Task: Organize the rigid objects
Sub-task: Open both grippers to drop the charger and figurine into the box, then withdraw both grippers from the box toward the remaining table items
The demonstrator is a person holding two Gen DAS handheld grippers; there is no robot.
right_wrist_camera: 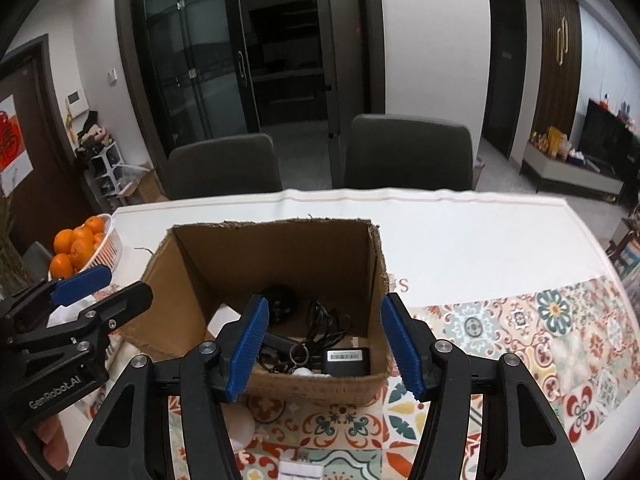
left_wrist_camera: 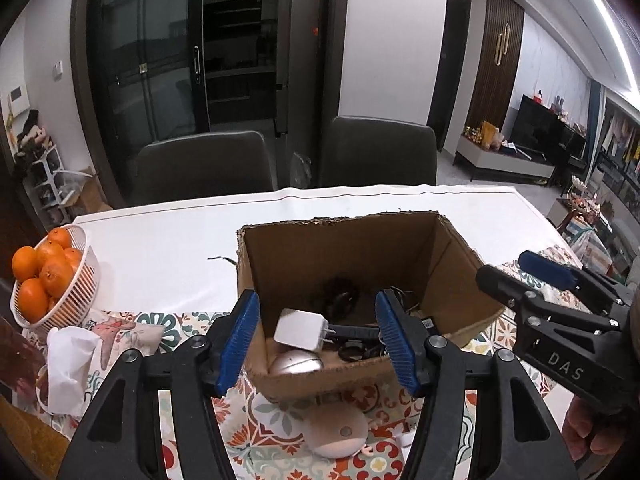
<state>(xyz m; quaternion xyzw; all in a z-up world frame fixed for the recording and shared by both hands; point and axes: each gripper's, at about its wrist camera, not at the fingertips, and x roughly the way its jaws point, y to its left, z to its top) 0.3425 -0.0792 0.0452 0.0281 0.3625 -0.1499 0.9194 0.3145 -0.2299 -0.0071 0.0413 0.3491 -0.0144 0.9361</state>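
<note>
An open cardboard box (left_wrist_camera: 344,256) (right_wrist_camera: 276,256) stands on the table and holds a white plug adapter (left_wrist_camera: 301,329), a pale rounded mouse (left_wrist_camera: 294,363), a black power brick (right_wrist_camera: 346,361), keys and black cables (right_wrist_camera: 324,322). My left gripper (left_wrist_camera: 318,338) is open and empty above the box's near wall. My right gripper (right_wrist_camera: 322,344) is open and empty above the same wall. A pink rounded device (left_wrist_camera: 338,430) lies on the mat in front of the box. A small white item (right_wrist_camera: 301,470) lies at the near edge.
A white basket of oranges (left_wrist_camera: 48,276) stands at the left. A crumpled tissue (left_wrist_camera: 68,364) lies near it. A patterned mat (right_wrist_camera: 520,340) covers the near table. Two dark chairs (left_wrist_camera: 204,166) stand behind the white table.
</note>
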